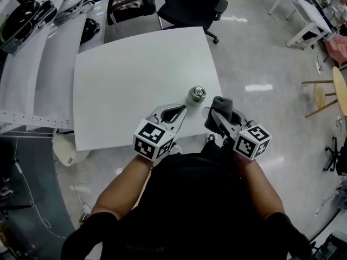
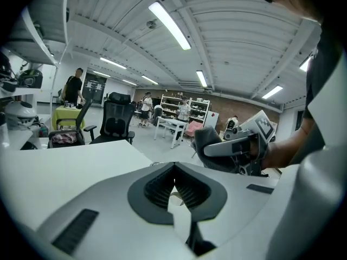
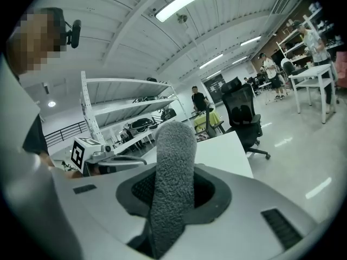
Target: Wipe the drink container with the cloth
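While R gripper (image 1: 222, 121) pinches soft cloth (image 3: 172, 177) and L gripper (image 1: 181, 110) sits closed, empty, drink container (image 1: 196, 95) stands btwn them near table (image 1: 130, 85) edge; prob rigid, slick. Grip mid-body.

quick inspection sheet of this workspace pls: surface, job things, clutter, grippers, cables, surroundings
surface: white table, dry as far as seen
job's things: container upright near the table's near edge; cloth grey, held clear of it
clutter: nothing seen on the table
grippers: left gripper shut, empty, beside the container; right gripper shut on cloth
cables: cable on the floor at the person's left
surroundings: chairs beyond the table; shelves at left
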`<state>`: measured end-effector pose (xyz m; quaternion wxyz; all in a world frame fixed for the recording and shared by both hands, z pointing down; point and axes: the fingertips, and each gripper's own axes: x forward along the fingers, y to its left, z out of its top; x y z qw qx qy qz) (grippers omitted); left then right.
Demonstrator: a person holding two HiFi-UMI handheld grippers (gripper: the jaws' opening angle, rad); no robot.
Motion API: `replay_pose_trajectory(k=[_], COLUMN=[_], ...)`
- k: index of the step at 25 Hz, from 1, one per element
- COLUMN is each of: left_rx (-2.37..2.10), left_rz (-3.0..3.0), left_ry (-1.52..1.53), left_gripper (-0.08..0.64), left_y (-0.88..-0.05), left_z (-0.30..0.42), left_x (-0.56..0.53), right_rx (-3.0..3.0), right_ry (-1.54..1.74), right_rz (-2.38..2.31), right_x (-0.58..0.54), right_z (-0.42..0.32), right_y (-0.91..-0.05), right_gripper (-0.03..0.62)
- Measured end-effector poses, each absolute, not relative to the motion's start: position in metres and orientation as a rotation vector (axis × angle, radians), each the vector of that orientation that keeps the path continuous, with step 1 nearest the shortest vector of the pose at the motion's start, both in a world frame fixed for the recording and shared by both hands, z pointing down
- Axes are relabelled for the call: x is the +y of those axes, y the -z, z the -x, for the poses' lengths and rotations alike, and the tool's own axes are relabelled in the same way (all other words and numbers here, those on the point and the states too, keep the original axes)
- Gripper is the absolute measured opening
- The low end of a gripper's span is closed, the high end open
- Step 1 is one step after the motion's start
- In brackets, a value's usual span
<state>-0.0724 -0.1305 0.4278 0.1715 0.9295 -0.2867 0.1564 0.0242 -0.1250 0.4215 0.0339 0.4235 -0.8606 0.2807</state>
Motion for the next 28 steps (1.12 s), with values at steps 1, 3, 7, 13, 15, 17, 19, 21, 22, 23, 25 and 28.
replay_pose_trajectory(k=[1, 3, 7, 13, 15, 17, 19, 21, 22, 23, 25, 28], left_rx=[-0.818, -0.830, -0.847, -0.924, -0.961, -0.991, -1.016, -1.042, -1.056, -1.073, -1.109, -1.135], left_rz=[-2.640, -2.644, -2.658, -2.604, -2.573, -2.545, -2.528, -2.518, -2.512, -2.505, -2.487, -2.462], left_ry=[-0.452, -0.461, -0.446, -0.433, -0.429, -0.417, -0.404, -0.401, -0.402, -0.402, -0.400, -0.395], left_gripper=[0.017, 0.017, 0.017, 0.017, 0.017, 0.017, 0.017, 0.017, 0.017, 0.017, 0.017, 0.017], left_y=[-0.427, -0.424, -0.412, -0.412, -0.414, -0.414, -0.412, -0.411, -0.410, -0.410, -0.410, -0.409], left_z=[0.074, 0.075, 0.071, 0.065, 0.060, 0.052, 0.042, 0.030, 0.024, 0.018, 0.006, -0.014], left_x=[-0.129, -0.126, -0.118, -0.108, -0.105, -0.100, -0.093, -0.084, -0.079, -0.074, -0.065, -0.049], right_rx=[-2.648, -2.648, -2.672, -2.730, -2.746, -2.756, -2.765, -2.779, -2.788, -2.798, -2.813, -2.821], right_ry=[-0.856, -0.829, -0.781, -0.762, -0.765, -0.757, -0.740, -0.724, -0.716, -0.706, -0.684, -0.672], right_rz=[-1.296, -1.275, -1.239, -1.207, -1.188, -1.159, -1.129, -1.101, -1.086, -1.071, -1.038, -0.997], right_x=[-0.123, -0.118, -0.116, -0.117, -0.114, -0.107, -0.100, -0.092, -0.088, -0.083, -0.074, -0.059], right_z=[-0.023, -0.021, -0.023, -0.033, -0.041, -0.049, -0.059, -0.071, -0.077, -0.083, -0.094, -0.114], right_y=[-0.421, -0.419, -0.409, -0.398, -0.396, -0.395, -0.394, -0.392, -0.390, -0.389, -0.385, -0.385], right_gripper=[0.110, 0.110, 0.110, 0.109, 0.109, 0.109, 0.109, 0.109, 0.109, 0.109, 0.109, 0.109])
